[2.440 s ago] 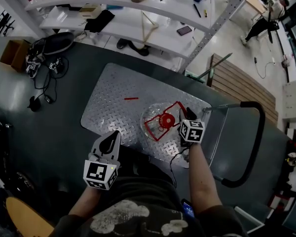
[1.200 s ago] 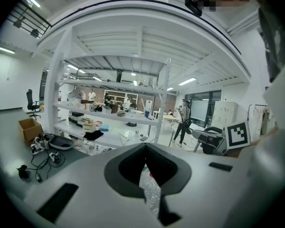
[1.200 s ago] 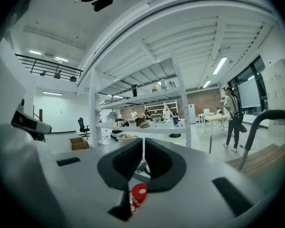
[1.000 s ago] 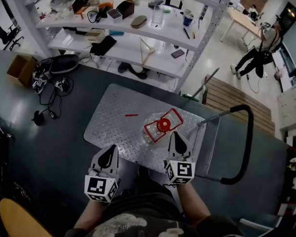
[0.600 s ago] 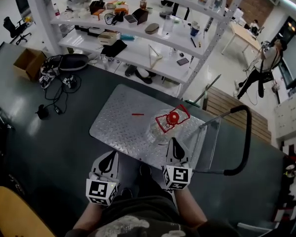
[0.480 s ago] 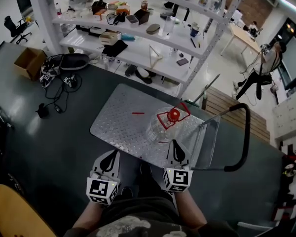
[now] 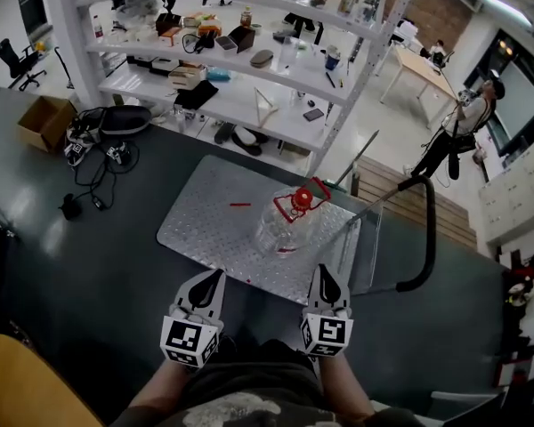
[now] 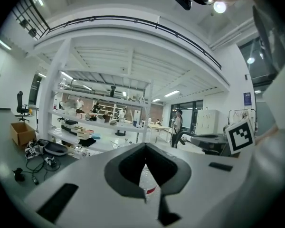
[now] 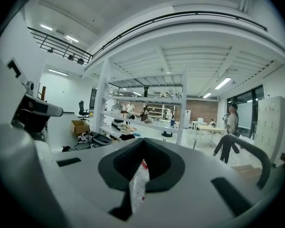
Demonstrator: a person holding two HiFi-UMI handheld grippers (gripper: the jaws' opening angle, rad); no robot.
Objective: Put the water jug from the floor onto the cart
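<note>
The water jug (image 7: 280, 225) stood upright on the cart (image 7: 205, 229), on the diamond-plate deck twd the handle (image 7: 427, 229) end, its red cap and carry loop (image 7: 301, 199) on top. It sat well inside the deck edges, so prob. it would not slide off if the cart rolled. Judged from this, the placing step looked done; nothing of the jug remained on the floor (image 7: 89, 265).

Left claw (image 7: 215, 277): jaws together, nothing btwn them. Right claw (image 7: 326, 270): jaws also closed and empty. In each gripper view the jug showed only as a sliver beyond the closed tips, i.e. apart from both claws, not touched. Both claws were held side by side near the person's body, short of the cart's near edge, pointing roughly level at the jug. That fits a rest pose w/ no load to carry.

A small red strip (image 7: 239, 205) lay on the deck left of the jug, apart from it. Shelving (image 7: 249, 105) stood behind the cart.
</note>
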